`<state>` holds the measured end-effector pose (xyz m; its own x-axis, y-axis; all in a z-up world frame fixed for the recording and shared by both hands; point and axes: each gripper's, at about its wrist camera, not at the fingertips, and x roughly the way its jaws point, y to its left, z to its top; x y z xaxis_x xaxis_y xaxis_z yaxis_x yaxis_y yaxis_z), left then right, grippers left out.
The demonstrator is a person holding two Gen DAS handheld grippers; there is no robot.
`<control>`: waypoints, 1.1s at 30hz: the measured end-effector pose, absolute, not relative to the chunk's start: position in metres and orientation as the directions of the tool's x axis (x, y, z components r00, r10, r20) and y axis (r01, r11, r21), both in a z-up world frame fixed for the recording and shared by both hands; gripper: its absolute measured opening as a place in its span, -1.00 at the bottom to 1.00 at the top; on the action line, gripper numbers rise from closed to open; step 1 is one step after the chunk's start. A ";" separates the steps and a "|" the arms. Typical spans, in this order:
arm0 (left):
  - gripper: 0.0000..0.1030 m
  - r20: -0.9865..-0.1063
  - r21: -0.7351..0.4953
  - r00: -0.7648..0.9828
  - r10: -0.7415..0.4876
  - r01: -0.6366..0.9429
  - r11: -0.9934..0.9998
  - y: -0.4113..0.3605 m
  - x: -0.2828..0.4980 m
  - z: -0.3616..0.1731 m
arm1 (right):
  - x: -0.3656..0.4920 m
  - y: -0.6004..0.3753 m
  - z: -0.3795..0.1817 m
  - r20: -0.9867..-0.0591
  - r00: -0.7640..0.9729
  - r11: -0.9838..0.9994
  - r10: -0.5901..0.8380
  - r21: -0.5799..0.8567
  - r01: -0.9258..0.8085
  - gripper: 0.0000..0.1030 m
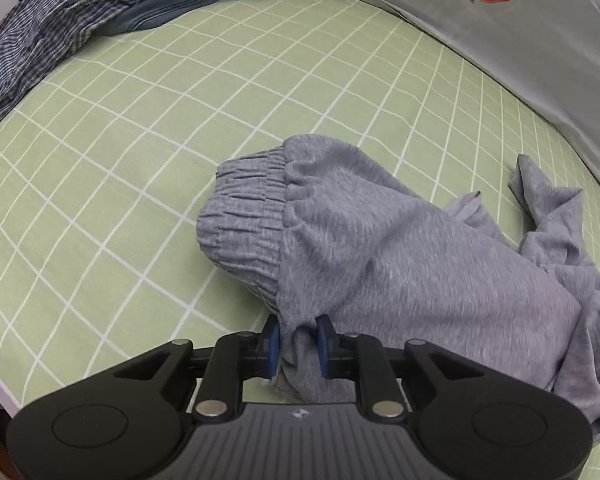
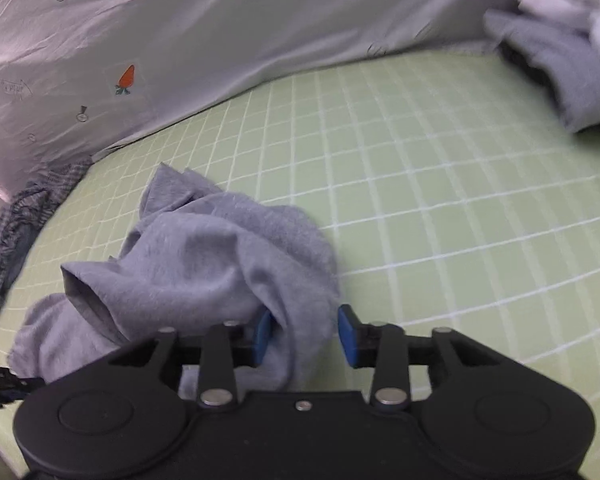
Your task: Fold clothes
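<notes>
**Sweatpants pinched at the left, straddled at the right: long axis runs between the two grippers**

- The grey sweatpants are bunched on the green grid bedsheet, toward its near edge, well apart from the grey quilt along the far edge.
- The left gripper is closed on a fold just beside the elastic waistband; fabric is squeezed between the blue pads.
- The right gripper is seen with its jaws apart. Cloth of the leg end lies between them, touching the left pad only; nothing is clamped.
- The key relation: the waistband end is on the left gripper's side, the crumpled legs trail toward the right gripper. The long axis is judged to run roughly along the bed's near edge, from one gripper to the other.
- The next move is judged to need the right jaws closed on the leg end, then the garment pulled taut along that axis.
- Risk: only one layer may be caught at the right.
- The plaid shirt at the far left corner and the clothes pile at the far right are untouched.
</notes>
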<state>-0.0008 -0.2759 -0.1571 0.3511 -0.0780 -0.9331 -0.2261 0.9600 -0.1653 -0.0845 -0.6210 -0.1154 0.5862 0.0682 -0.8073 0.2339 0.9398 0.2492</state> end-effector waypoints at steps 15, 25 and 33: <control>-0.69 -0.919 -0.111 0.394 -0.007 -0.243 0.964 -0.196 0.080 -0.149 | 0.037 -0.527 -0.131 -0.776 0.609 0.947 0.166 0.298 0.122 -0.68; -0.69 -0.908 -0.231 0.409 -0.092 -0.306 0.924 -0.152 0.071 -0.159 | 0.086 -0.482 -0.091 -0.726 0.676 0.950 0.126 0.284 0.128 0.28; -0.68 -0.905 -0.240 0.418 -0.078 -0.349 0.906 -0.150 0.048 -0.161 | 0.081 -0.476 -0.125 -0.797 0.580 0.964 0.169 0.256 0.071 -0.81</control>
<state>0.0480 -0.1502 -0.1609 0.4181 -0.0781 -0.9050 -0.3494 0.9058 -0.2396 0.0810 -0.4756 -0.1251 0.5796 0.1690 -0.7972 0.0713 0.9640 0.2562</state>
